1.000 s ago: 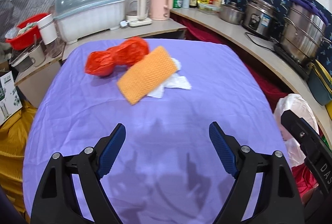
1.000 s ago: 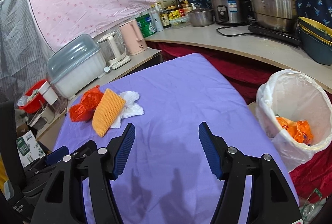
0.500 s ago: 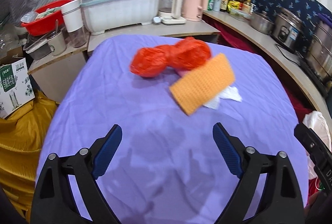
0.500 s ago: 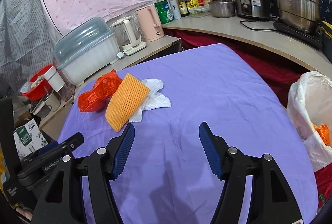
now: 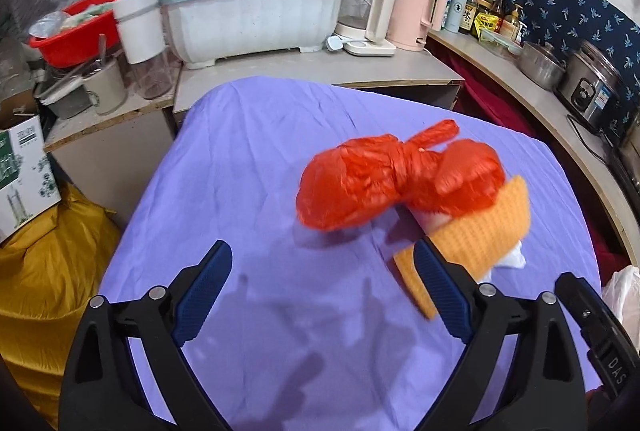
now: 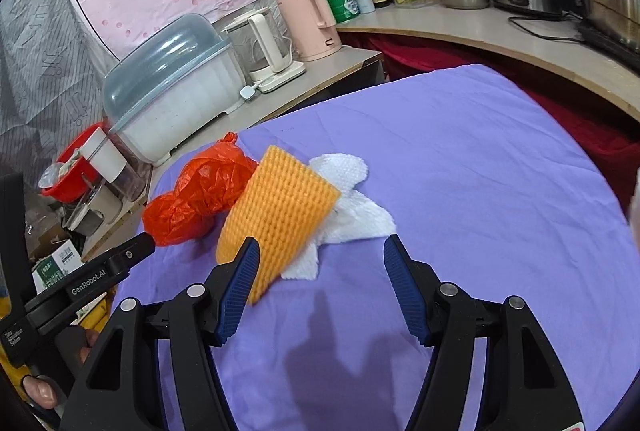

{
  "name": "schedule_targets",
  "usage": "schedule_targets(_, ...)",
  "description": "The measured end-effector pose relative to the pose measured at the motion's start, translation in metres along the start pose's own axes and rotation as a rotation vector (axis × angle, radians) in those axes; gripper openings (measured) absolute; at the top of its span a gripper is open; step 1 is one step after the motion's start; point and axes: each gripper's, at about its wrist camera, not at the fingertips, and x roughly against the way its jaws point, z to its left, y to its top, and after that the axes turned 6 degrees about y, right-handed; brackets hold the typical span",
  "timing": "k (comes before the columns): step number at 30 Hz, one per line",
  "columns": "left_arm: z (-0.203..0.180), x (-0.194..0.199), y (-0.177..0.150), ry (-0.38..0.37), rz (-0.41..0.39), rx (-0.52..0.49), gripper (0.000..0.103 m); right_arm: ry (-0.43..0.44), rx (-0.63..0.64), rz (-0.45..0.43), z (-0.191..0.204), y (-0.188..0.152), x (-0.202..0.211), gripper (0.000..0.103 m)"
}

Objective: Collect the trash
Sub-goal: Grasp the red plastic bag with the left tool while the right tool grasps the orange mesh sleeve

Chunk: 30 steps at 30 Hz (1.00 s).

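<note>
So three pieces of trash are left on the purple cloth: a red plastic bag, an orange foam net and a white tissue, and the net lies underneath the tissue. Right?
Not quite. In the right wrist view the orange foam net lies on top of the white tissue, not underneath. The red plastic bag and purple cloth are as you say.

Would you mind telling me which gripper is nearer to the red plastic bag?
Left. The left gripper, open, points almost straight at the red plastic bag, just short of it. The right gripper, also open, faces the orange foam net and white tissue, with the bag beyond.
</note>
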Motion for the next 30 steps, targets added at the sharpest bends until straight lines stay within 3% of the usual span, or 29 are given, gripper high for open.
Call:
schedule_targets(9,0.000,-0.037,0.021,-0.069,0.033,0.027,0.087,0.026,-0.024,0.024,0.001,0.014,-0.050,0.066)
schedule_targets(11,-0.002,-0.041,0.022,-0.094,0.038,0.025,0.082,0.032,-0.032,0.030,0.000,0.016,-0.058,0.066)
schedule_targets(13,-0.006,-0.045,0.023,-0.118,0.051,0.014,0.065,0.044,-0.048,0.040,-0.002,0.017,-0.065,0.066)
schedule_targets(16,-0.011,-0.048,0.021,-0.134,0.066,-0.001,0.053,0.056,-0.055,0.049,-0.002,0.017,-0.074,0.066)
schedule_targets(17,-0.013,-0.047,0.021,-0.137,0.064,-0.007,0.051,0.058,-0.055,0.049,-0.001,0.017,-0.075,0.064)
schedule_targets(19,-0.016,-0.045,0.019,-0.135,0.060,-0.021,0.035,0.065,-0.050,0.048,0.000,0.016,-0.076,0.053)
schedule_targets(20,-0.017,-0.044,0.018,-0.141,0.062,-0.028,0.032,0.068,-0.050,0.050,0.001,0.015,-0.076,0.046)
schedule_targets(23,-0.021,-0.037,0.014,-0.140,0.050,-0.035,0.024,0.083,-0.048,0.061,0.002,0.014,-0.074,0.017)
schedule_targets(25,-0.022,-0.033,0.013,-0.145,0.049,-0.038,0.017,0.083,-0.043,0.059,0.003,0.012,-0.071,0.013)
schedule_targets(30,-0.021,-0.012,0.007,-0.155,0.038,-0.032,0.014,0.086,-0.029,0.027,0.006,0.010,-0.046,0.009)
